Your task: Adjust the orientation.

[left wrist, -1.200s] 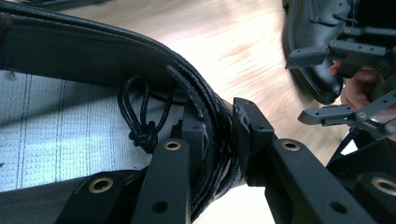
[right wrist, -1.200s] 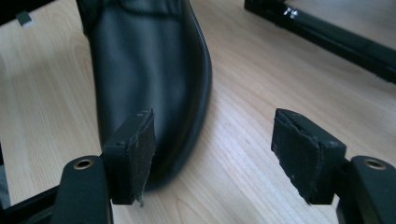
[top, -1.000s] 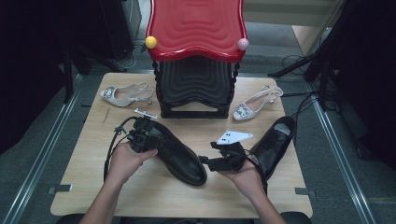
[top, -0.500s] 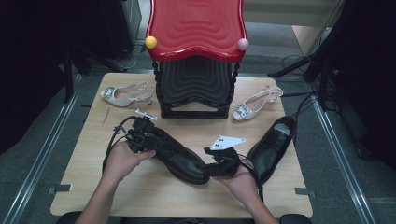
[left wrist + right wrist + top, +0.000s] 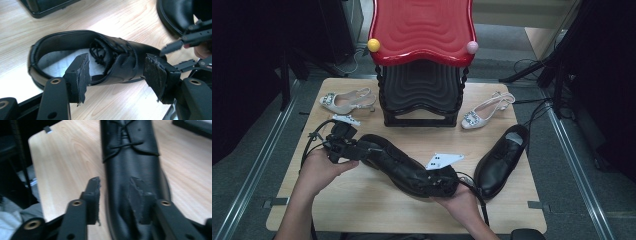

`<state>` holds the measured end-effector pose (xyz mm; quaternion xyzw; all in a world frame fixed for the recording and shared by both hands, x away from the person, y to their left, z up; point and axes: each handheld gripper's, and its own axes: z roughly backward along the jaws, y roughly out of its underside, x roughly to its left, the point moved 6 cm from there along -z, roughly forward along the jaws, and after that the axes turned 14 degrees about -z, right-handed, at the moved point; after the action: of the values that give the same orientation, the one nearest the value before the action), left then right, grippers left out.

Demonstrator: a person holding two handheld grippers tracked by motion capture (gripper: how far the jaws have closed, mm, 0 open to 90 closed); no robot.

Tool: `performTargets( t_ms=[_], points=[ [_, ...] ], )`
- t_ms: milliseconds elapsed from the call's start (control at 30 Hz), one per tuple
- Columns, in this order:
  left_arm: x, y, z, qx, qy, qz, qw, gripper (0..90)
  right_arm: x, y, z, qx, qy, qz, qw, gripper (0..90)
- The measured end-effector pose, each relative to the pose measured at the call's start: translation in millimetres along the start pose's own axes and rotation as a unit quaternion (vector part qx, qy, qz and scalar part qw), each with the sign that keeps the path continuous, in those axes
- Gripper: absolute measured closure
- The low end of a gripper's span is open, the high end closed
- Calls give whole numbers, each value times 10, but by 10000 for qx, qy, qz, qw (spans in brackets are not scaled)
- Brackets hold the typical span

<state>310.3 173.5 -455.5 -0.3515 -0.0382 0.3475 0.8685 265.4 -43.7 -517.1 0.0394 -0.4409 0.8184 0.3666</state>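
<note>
shoe (image 5: 404,165) lying mid-table, toe toward person | left gripper (image 5: 117,75) spread wide astride heel collar, not clamped | right gripper (image 5: 113,195) gaping at toe edge | close both firmly, lift level toward rack (image 5: 422,95)

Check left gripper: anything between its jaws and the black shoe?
Nothing visible. In the left gripper view, the left gripper is open with its jaws straddling the side wall of the black shoe near the opening, one jaw inside, one outside. The right gripper is at the toe, clear of that spot.
</note>
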Motion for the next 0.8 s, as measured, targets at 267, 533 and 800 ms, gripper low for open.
performTargets(
  t_ms=[267,533,800],
  points=[
    [146,51,49,-71,-167,-81,9998,390,129,95,-156,208,-194,-70,9996,829],
    [260,99,159,-263,-319,-16,9991,380,60,193,-345,570,-26,-173,9982,900],
    [324,143,227,-378,-440,-66,9983,363,-50,166,-314,552,87,-339,9979,900]
  ],
)
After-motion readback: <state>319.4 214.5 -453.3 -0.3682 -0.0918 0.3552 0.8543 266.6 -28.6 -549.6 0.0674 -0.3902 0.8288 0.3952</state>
